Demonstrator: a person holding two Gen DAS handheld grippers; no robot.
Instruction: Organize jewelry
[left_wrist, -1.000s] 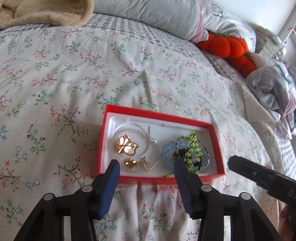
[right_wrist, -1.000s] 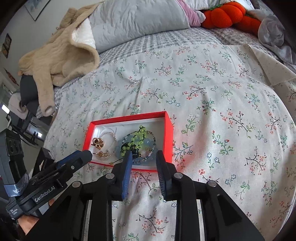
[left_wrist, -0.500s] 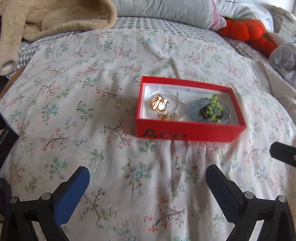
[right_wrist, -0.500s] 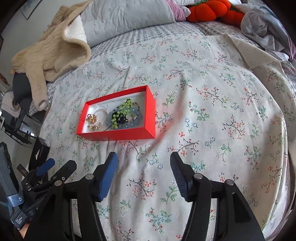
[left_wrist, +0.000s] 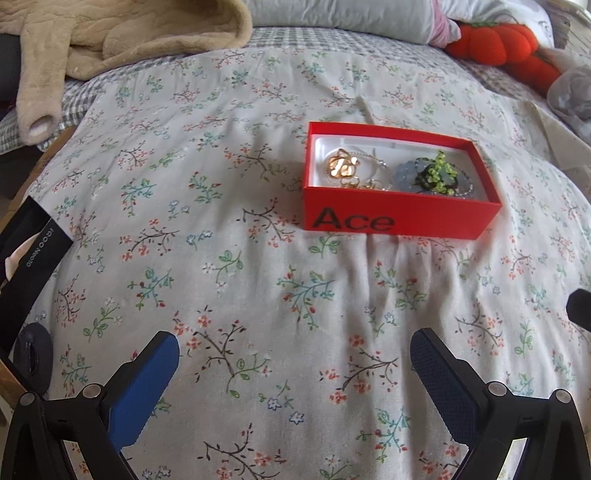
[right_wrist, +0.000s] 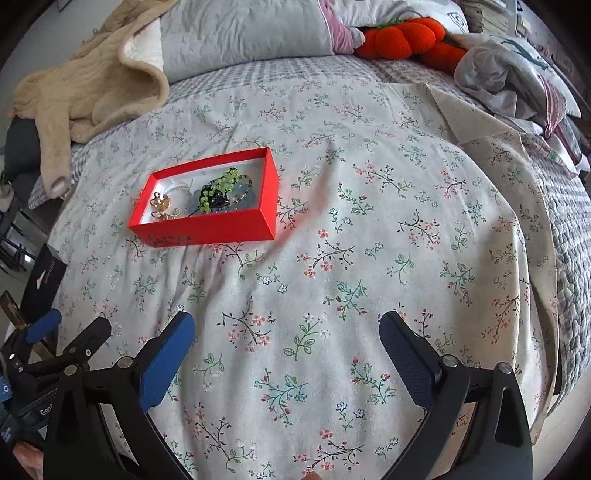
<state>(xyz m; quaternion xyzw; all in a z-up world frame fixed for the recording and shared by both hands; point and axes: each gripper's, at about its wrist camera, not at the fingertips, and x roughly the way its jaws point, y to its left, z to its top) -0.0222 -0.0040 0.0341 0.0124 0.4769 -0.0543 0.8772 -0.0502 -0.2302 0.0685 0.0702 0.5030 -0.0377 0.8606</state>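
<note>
The shallow red cardboard box (left_wrist: 400, 218) lies on the floral bedspread (left_wrist: 258, 280), holding a gold flower-shaped piece (left_wrist: 341, 166) and a green beaded bracelet (left_wrist: 437, 177) over a blue-grey one. Both claws stand clear of it: the left claw (left_wrist: 293, 369) gapes wide and empty, and the right claw (right_wrist: 286, 349) has just been opening, nothing between its jaws. Judged step: filling appears finished; next would be a lid, none visible. The left view shows the box at 1 o'clock with "Ace" lettering; the right view shows it at 10 o'clock, plus the left claw at 8 o'clock.
</note>
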